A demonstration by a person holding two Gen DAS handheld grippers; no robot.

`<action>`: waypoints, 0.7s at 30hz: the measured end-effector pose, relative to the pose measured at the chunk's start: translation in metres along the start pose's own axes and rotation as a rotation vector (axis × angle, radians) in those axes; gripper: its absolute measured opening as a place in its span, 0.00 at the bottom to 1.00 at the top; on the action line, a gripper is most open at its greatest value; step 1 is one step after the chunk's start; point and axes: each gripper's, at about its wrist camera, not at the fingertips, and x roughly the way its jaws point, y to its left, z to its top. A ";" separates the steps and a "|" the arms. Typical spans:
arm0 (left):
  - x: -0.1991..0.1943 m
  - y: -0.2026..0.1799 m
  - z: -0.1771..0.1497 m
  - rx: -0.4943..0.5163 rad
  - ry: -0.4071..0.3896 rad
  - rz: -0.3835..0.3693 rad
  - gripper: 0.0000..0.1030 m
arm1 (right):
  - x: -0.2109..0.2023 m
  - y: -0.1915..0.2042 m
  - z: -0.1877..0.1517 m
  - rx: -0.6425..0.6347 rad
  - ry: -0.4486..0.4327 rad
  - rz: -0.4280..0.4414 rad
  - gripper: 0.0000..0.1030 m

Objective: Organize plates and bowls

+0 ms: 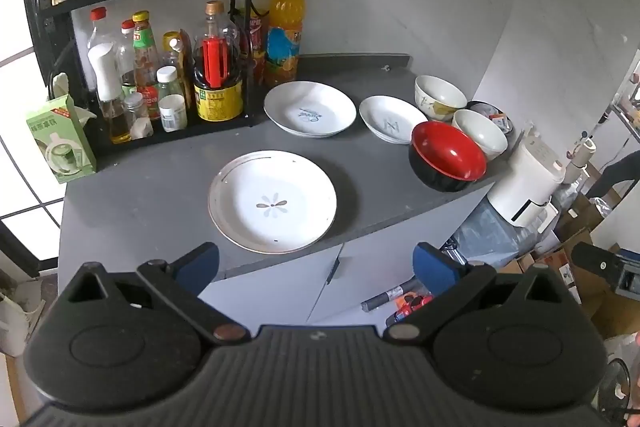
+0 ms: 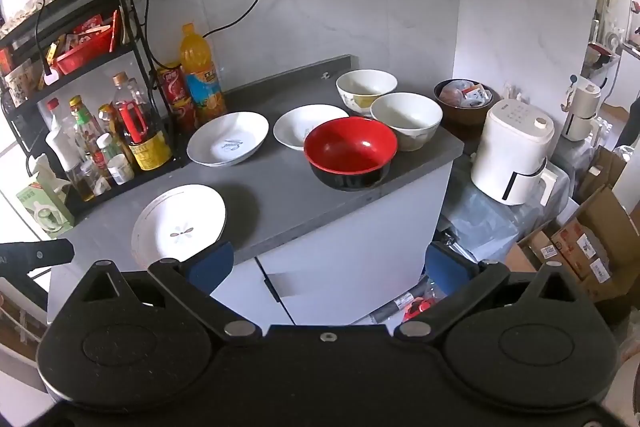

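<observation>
Both claws hang spread wide and empty off the front edge of the counter: the left gripper faces the flower plate straight ahead, just past its fingertips. The right gripper has that plate off to its left and the red bowl ahead, farther back. The left is likely nearer for the plate, and the other two plates and white bowls sit behind.

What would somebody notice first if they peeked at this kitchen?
Probably the shiny red bowl near the counter's front edge, bright among white dishes. Next, the tall orange drink bottle against the back wall, beside the rack. Nearest sits a white plate with a flower design.
</observation>
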 end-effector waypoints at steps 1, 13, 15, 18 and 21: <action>-0.002 -0.003 0.000 0.012 -0.005 -0.001 0.99 | 0.000 0.005 -0.001 0.000 0.003 -0.001 1.00; 0.001 -0.013 -0.003 0.029 0.004 -0.022 0.99 | 0.001 -0.011 0.006 0.027 -0.022 0.019 1.00; 0.002 -0.013 -0.002 0.028 0.009 -0.016 0.99 | 0.003 -0.012 0.006 0.031 -0.026 0.018 1.00; 0.002 -0.012 -0.001 0.025 0.007 -0.010 0.99 | 0.005 -0.012 0.006 0.029 -0.030 0.027 1.00; 0.002 -0.009 0.000 0.010 0.010 -0.008 0.99 | 0.008 -0.009 0.005 0.021 -0.024 0.028 1.00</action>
